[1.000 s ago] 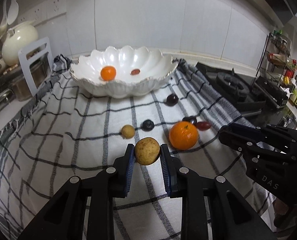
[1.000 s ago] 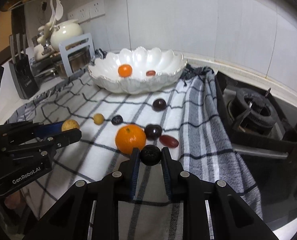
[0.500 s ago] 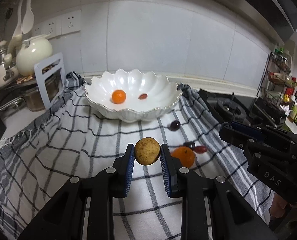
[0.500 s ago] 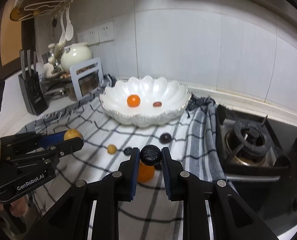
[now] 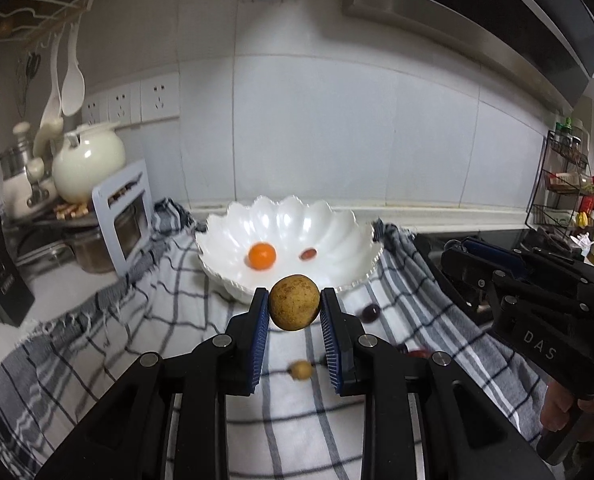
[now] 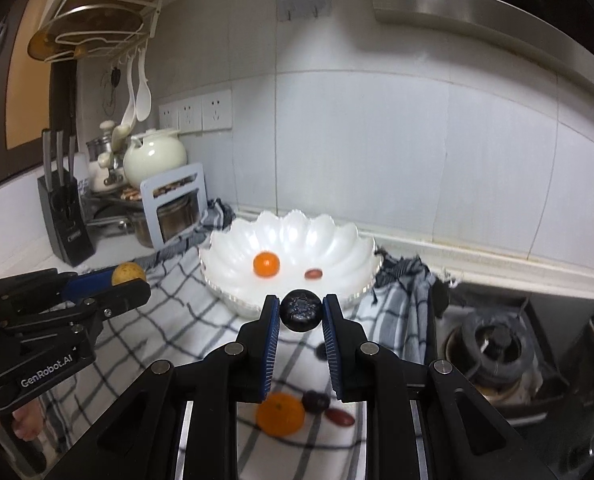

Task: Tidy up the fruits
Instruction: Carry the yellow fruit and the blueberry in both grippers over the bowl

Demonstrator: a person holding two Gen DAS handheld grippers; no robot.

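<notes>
sitting between gripper [image 5: 294,309] pads: brown fruit [image 5: 294,303]

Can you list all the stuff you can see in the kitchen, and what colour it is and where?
bowl: 1, white, on the cloth near the wall
cloth: 1, white with dark checks, over the counter
orange in bowl: 1, orange, left inside
red fruit in bowl: 1, right inside
tan fruit: 1, held in left jaws
dark berry: 1, blackish, held in right jaws
big orange: 1, on the cloth
small tan fruit: 1, on the cloth
teapot: 1, cream, left counter
knife block: 1, black, left
stove burner: 1, black, right
left gripper: 1, black, shut on the tan fruit
right gripper: 1, black, shut on the berry
</notes>
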